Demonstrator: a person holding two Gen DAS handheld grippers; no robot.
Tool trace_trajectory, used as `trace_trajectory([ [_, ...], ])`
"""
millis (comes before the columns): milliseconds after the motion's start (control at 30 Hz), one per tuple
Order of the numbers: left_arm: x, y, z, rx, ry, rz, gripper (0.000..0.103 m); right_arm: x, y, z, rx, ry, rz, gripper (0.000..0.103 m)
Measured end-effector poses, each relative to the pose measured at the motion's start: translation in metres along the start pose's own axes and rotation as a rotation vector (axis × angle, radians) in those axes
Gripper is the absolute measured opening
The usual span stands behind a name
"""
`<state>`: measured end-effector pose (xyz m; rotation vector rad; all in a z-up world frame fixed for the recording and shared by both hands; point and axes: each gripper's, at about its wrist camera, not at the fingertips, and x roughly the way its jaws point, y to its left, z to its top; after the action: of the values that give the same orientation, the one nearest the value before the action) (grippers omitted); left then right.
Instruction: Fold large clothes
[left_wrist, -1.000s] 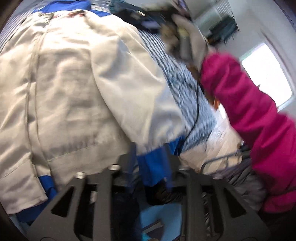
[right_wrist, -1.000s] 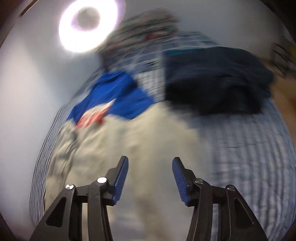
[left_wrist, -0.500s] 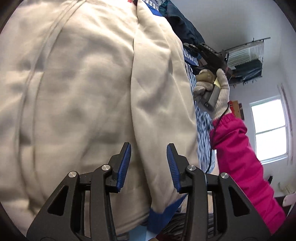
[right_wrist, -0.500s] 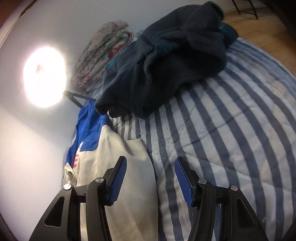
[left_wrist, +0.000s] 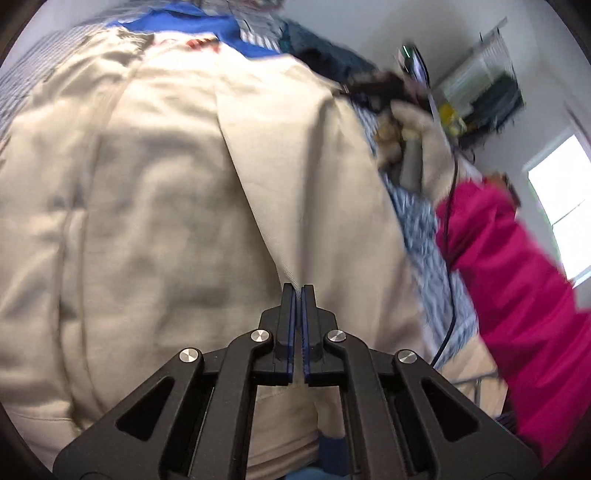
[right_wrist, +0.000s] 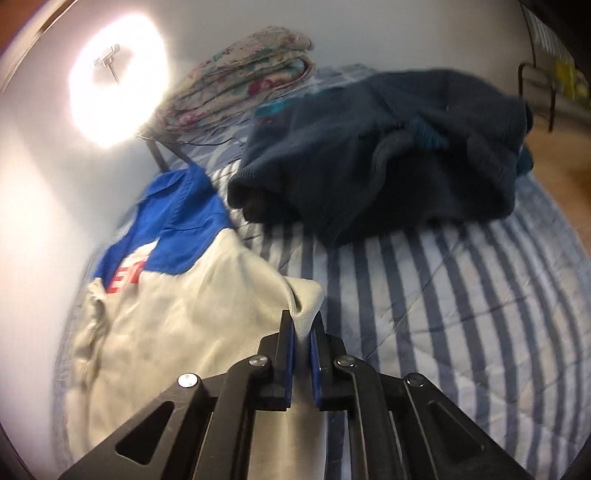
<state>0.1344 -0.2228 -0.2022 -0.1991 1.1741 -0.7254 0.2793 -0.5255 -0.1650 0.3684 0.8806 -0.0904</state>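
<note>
Now both jaws are pinched on the cream jacket (right_wrist: 177, 325): right gripper (right_wrist: 302, 332) on its folded corner, left gripper (left_wrist: 298, 295) on a crease nearer the hem. Garment lies ahead and left of the right jaws on the striped bed (right_wrist: 461, 314), long axis running away from both.

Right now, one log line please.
left gripper: shut on jacket | right gripper: shut on jacket | dark sweater: unfolded on bed
</note>
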Motion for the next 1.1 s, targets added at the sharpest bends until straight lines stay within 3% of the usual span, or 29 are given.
trace_trajectory([
  [67,0.009,0.006,-0.001,-0.048,0.054,-0.009,0.000,0.006,0.010,0.000,-0.047,0.018,-0.042,0.005],
  [133,0.008,0.011,0.000,-0.089,0.065,0.000,0.003,0.006,0.012,-0.001,-0.046,0.036,-0.058,0.016],
  [167,0.007,0.013,0.001,-0.094,0.065,-0.005,0.008,0.002,0.009,-0.002,-0.025,0.041,-0.070,0.027],
  [200,0.004,0.013,0.001,-0.095,0.059,-0.004,0.013,-0.006,0.006,-0.002,-0.008,0.039,-0.063,0.029],
  [267,-0.005,0.015,0.000,-0.091,0.040,-0.010,0.034,-0.026,-0.001,-0.004,0.004,0.035,-0.039,0.029],
  [300,-0.009,0.016,-0.001,-0.091,0.031,-0.015,0.035,-0.039,-0.002,-0.007,0.000,0.040,-0.021,0.029],
  [533,-0.029,0.019,-0.012,-0.076,0.047,-0.033,0.035,-0.142,-0.006,-0.046,-0.070,0.077,0.046,0.030],
  [733,-0.024,0.017,-0.028,-0.101,0.124,-0.069,0.035,-0.203,-0.004,-0.121,-0.053,0.165,0.120,0.034],
  [833,-0.020,0.013,-0.036,-0.067,0.149,-0.060,0.035,-0.209,-0.004,-0.172,-0.024,0.244,0.193,0.034],
  [1000,-0.016,0.013,-0.043,-0.060,0.149,-0.051,0.035,-0.190,-0.006,-0.240,0.006,0.381,0.244,0.034],
  [1100,-0.014,0.013,-0.041,-0.080,0.155,-0.068,0.019,-0.178,-0.006,-0.256,0.007,0.419,0.246,0.034],
])
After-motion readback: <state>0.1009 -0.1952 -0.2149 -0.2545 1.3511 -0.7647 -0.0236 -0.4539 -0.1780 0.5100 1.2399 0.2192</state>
